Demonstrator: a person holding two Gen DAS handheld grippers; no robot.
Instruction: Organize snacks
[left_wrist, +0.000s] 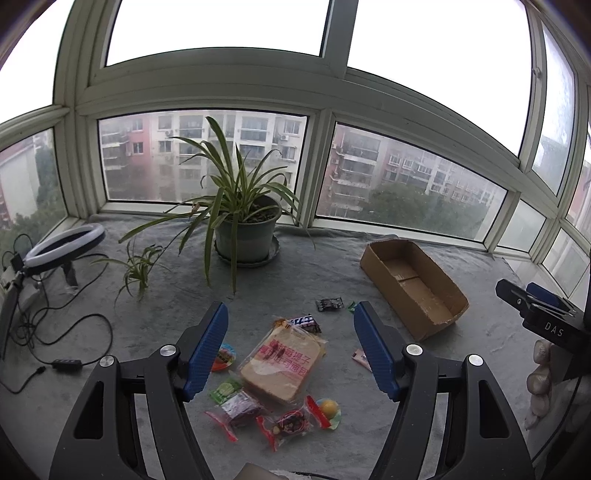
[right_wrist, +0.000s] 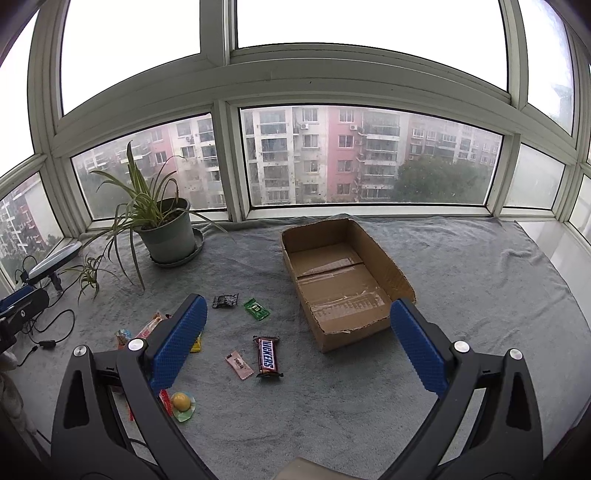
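The left gripper (left_wrist: 291, 350) hovered above the grey cloth (left_wrist: 166, 295), tilted down at the snack pile, its blue fingers (left_wrist: 207, 350) spread wide and gripping nothing. The right gripper (right_wrist: 297, 354) hung likewise over the cloth (right_wrist: 461, 295), jaws wide apart and empty, its right finger (right_wrist: 417, 347) overlapping the near corner of the cardboard box (right_wrist: 347, 336) in the picture. In the left view, a pale gloved hand (left_wrist: 543, 384) showed at the right edge, under the black body of the other gripper.

Nearest the left gripper lay two red-ended clear packets (left_wrist: 288, 424) of dark sweets, side by side, and one yellow ball-shaped sweet (left_wrist: 327, 408) in a clear wrapper just beside them. One green wrapper (left_wrist: 224, 389) touched the near corner of the single bread packet (left_wrist: 282, 363), which lay between the left fingers. One round orange-rimmed cup (left_wrist: 224, 356) sat partly behind the left finger.

Between the right fingers lay one Snickers bar (right_wrist: 268, 356) and one pink sachet (right_wrist: 239, 364), close together but apart. Farther off were one green sachet (right_wrist: 256, 308) and one small black packet (right_wrist: 225, 300), near each other.

The box, one only, stood open and empty beyond them, well apart from the pile. Farthest back, by the windows (right_wrist: 365, 158), stood one potted plant (left_wrist: 245, 218) on a saucer, with one ring light (left_wrist: 64, 245) and its cables (left_wrist: 74, 339) at the left.
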